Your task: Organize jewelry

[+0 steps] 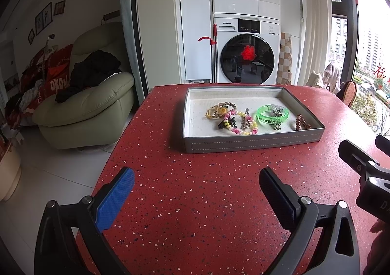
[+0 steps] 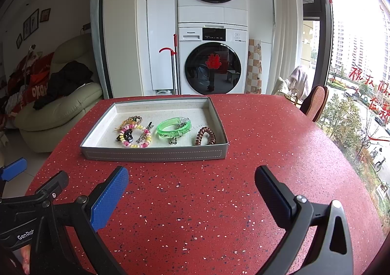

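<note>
A grey tray (image 1: pixel 253 144) (image 2: pixel 156 155) sits on the red speckled table (image 1: pixel 195 201) (image 2: pixel 195 201). Inside lie a green bangle (image 1: pixel 273 116) (image 2: pixel 174 128), a pink-yellow spiral hair tie (image 1: pixel 241 122) (image 2: pixel 136 136), a braided yellow band (image 1: pixel 219 110) (image 2: pixel 130 121), a black claw clip (image 1: pixel 225 123) (image 2: pixel 127 136), a metal clip (image 1: pixel 245 120) (image 2: pixel 146 130) and a brown beaded bracelet (image 1: pixel 302 122) (image 2: pixel 206 136). My left gripper (image 1: pixel 196 182) is open and empty, short of the tray. My right gripper (image 2: pixel 191 181) is open and empty, also short of it.
A cream armchair (image 1: pixel 85 104) (image 2: pixel 58 109) stands left of the table. Stacked washing machines (image 1: pixel 246 50) (image 2: pixel 212 60) stand behind it. A chair back (image 2: pixel 314 102) and a window are at the right. The right gripper's body (image 1: pixel 365 172) shows beside the left one.
</note>
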Tool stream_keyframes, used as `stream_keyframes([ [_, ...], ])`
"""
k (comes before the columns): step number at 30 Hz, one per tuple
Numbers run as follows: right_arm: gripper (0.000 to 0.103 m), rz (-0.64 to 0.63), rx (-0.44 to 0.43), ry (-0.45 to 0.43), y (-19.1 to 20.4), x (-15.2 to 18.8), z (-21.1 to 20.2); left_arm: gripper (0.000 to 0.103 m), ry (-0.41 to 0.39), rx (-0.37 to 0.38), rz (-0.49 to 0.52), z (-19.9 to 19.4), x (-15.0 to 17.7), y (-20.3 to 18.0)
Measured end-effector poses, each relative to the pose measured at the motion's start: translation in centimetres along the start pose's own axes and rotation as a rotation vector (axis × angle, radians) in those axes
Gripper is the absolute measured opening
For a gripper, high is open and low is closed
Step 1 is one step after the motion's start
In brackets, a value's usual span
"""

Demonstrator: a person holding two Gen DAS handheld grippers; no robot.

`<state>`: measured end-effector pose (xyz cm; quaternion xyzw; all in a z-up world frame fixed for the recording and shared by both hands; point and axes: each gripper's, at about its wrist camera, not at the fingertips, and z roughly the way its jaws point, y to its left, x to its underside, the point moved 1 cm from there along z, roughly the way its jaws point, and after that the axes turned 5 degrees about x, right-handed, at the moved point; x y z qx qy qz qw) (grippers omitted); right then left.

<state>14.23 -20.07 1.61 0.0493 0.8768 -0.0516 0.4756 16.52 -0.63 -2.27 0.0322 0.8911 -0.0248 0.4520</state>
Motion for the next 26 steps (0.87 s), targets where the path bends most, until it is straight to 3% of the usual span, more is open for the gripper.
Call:
stream_keyframes([
  [26,0.103,-0.001,-0.002,0.01,0.21,0.72,0.08,0.103,0.016,0.0,-0.013,0.28,0.47,0.15],
])
